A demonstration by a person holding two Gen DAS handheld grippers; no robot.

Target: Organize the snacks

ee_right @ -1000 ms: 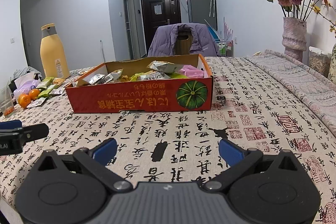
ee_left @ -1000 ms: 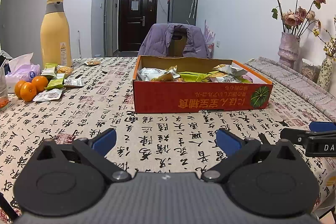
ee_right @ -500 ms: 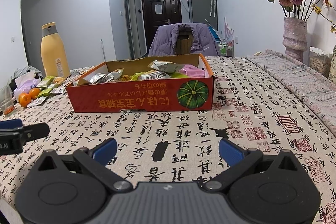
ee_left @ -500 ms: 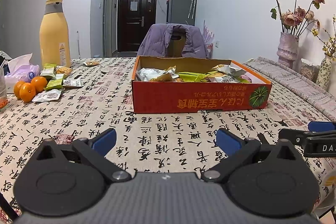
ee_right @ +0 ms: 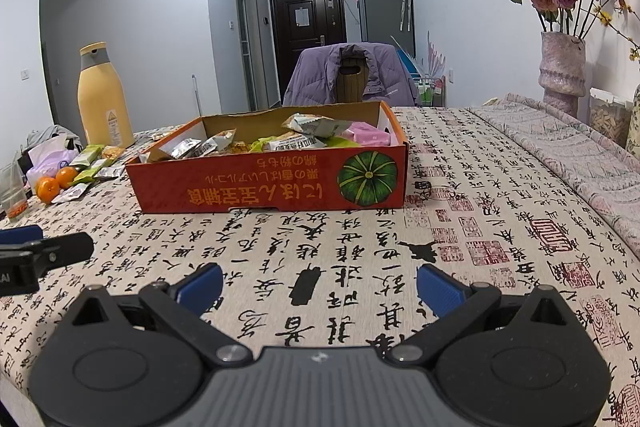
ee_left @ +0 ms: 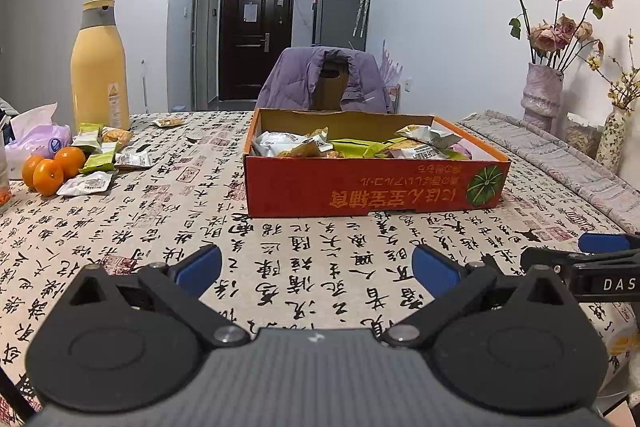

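Note:
An orange cardboard box (ee_left: pixel 360 191) (ee_right: pixel 256 187) holding several snack packets stands in the middle of the table. More loose snack packets (ee_left: pixel 102 159) (ee_right: pixel 94 163) lie at the far left, beside the oranges. My left gripper (ee_left: pixel 316 269) is open, low over the cloth in front of the box, with nothing between its fingers. My right gripper (ee_right: pixel 318 285) is open too, also short of the box and empty. Each gripper's blue fingertip shows at the edge of the other's view.
A tall yellow bottle (ee_left: pixel 100 67), three oranges (ee_left: pixel 50 169) and a tissue pack (ee_left: pixel 36 139) stand at the left. Vases of dried roses (ee_left: pixel 542 99) (ee_right: pixel 562 71) line the right wall. A chair with a purple jacket (ee_left: pixel 326 83) is behind the table.
Both views have shifted only slightly; the box sits a little lower and nearer in the right wrist view. Both grippers remain open and empty.

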